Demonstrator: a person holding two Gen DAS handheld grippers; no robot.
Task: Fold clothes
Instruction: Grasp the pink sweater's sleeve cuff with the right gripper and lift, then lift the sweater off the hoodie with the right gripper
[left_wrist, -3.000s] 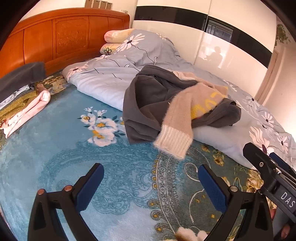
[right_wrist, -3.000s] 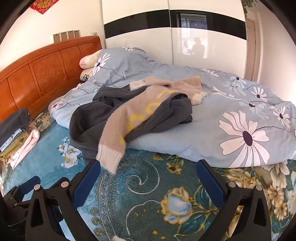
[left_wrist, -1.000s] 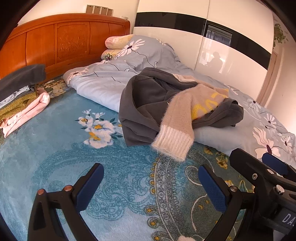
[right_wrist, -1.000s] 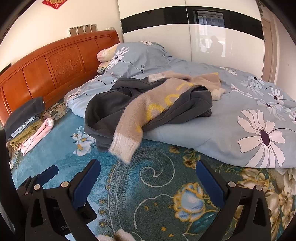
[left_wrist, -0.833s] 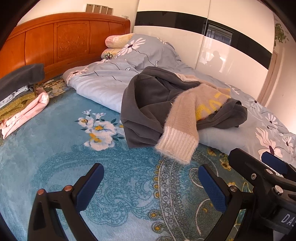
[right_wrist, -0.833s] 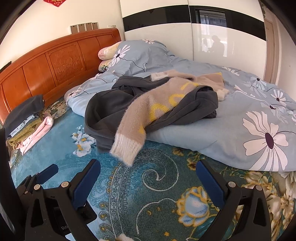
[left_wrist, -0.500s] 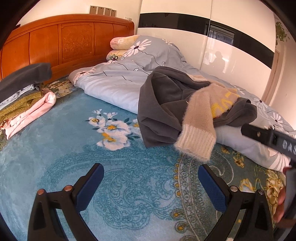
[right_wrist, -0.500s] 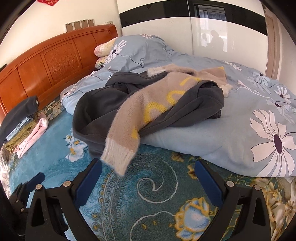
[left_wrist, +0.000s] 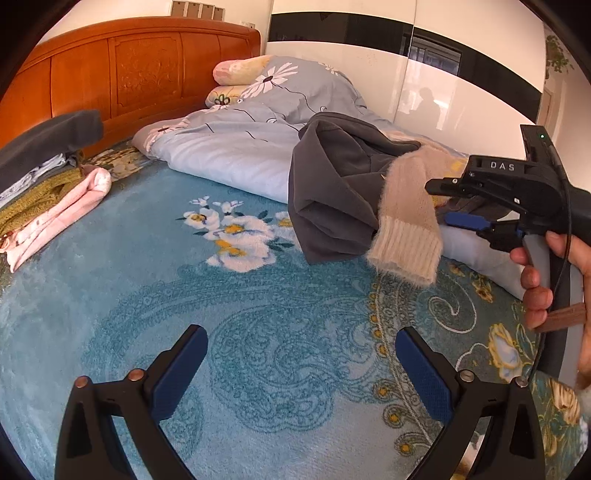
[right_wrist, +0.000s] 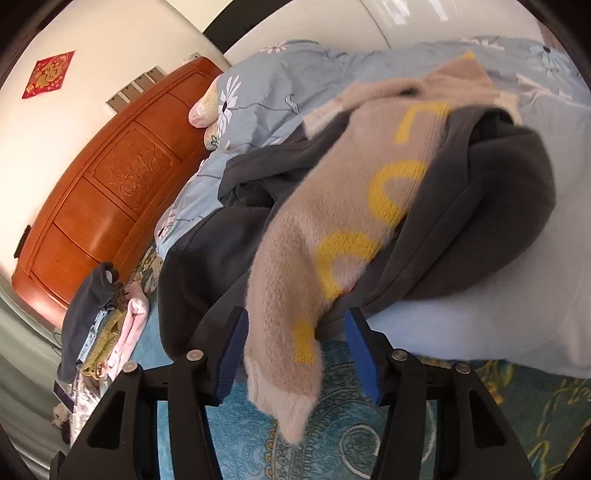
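Observation:
A beige fuzzy sweater (right_wrist: 354, 221) with yellow letters lies over a dark grey garment (right_wrist: 491, 221) on the light blue duvet (left_wrist: 236, 155). Its sleeve (left_wrist: 406, 229) hangs over the duvet's edge onto the blue bedspread. My right gripper (right_wrist: 295, 347) is open, tilted, with its blue pads on either side of the sleeve near the cuff, not closed on it. It also shows in the left wrist view (left_wrist: 476, 221), reaching in from the right. My left gripper (left_wrist: 299, 373) is open and empty above the blue bedspread (left_wrist: 184, 295), short of the clothes.
A stack of folded clothes (left_wrist: 48, 184), grey, olive and pink, sits at the left by the orange wooden headboard (left_wrist: 140, 74). Pillows (left_wrist: 236, 74) lie at the head. A glossy white wardrobe (left_wrist: 443, 85) stands behind the bed.
My right gripper has moved forward and tilted, and its jaws have narrowed around the beige sleeve. My left gripper has shifted slightly; the clothes lie as before.

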